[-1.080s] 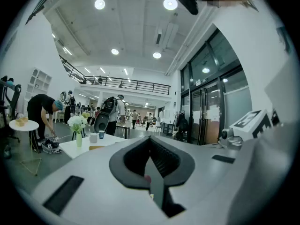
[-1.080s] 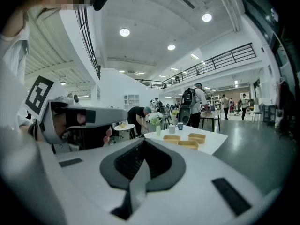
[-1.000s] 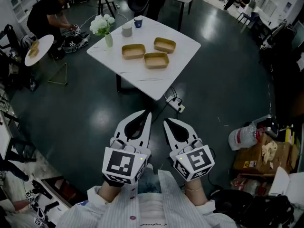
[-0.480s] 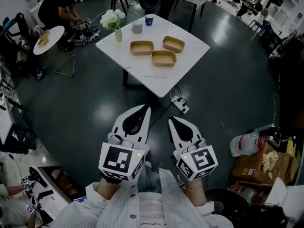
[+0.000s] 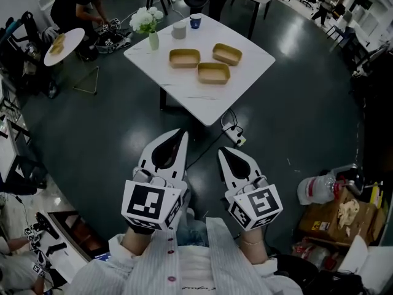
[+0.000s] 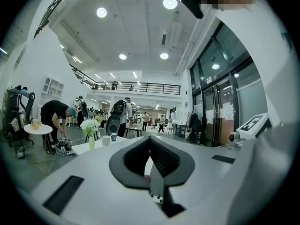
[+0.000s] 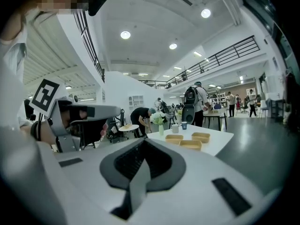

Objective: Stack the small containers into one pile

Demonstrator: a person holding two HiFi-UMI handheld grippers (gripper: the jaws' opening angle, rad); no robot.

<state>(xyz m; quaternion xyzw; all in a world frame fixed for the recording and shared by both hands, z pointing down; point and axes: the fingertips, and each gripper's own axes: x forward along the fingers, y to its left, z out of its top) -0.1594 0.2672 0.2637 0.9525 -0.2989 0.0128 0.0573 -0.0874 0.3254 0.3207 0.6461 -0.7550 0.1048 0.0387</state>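
Three shallow tan containers lie apart on the white square table point(image 5: 236, 85) far ahead of me: one at the left point(image 5: 184, 58), one at the right point(image 5: 227, 53), one nearer point(image 5: 213, 73). In the right gripper view they show small beyond the jaws: left point(image 7: 173, 138), right point(image 7: 200, 136), near point(image 7: 190, 145). My left gripper point(image 5: 180, 132) and right gripper point(image 5: 222, 150) hang side by side over the dark floor, well short of the table, both shut and holding nothing. In the left gripper view the shut jaws of the left gripper point(image 6: 150, 138) hide the containers.
A vase of white flowers point(image 5: 147, 23), a grey cup point(image 5: 178, 30) and a blue cup point(image 5: 195, 21) stand at the table's far corner. A power strip point(image 5: 234, 134) lies on the floor under the table's near edge. A round side table point(image 5: 64, 42) and a bent-over person are at the left; a cardboard box point(image 5: 334, 204) is at the right.
The table and containers have come nearer in the head view. My left gripper has reached a little further forward. Both grippers remain shut.
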